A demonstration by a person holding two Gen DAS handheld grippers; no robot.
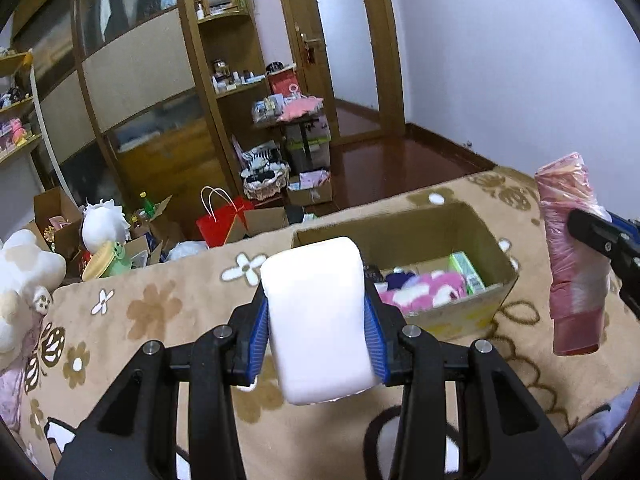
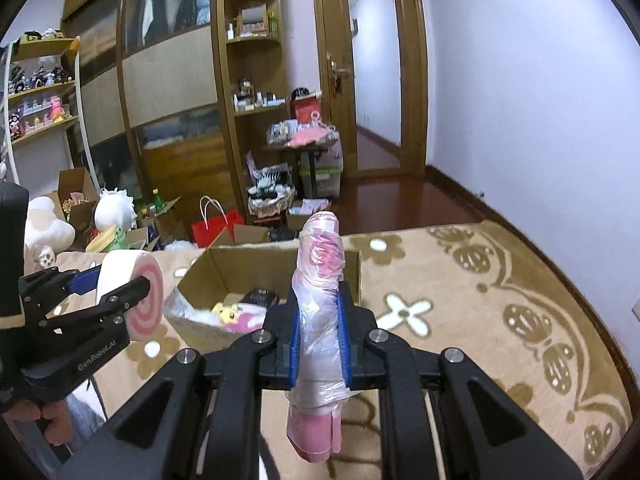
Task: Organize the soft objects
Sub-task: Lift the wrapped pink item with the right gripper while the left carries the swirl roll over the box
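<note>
While the white roll-shaped cushion with a pink spiral end sits clamped between the left gripper pads, it hangs above the flowered blanket, just short of the cardboard box. Beside it, the right gripper clenches an upright pink plastic-wrapped bundle over the box's near edge. Pink plush lies inside the box.

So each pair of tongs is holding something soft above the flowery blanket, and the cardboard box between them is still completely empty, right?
Not quite: the cardboard box is not empty. The left wrist view shows a fluffy pink and white item and a green carton already inside. The rest holds: the left tongs grip a white roll-shaped cushion, and the right tongs grip a plastic-wrapped pink bundle.
</note>
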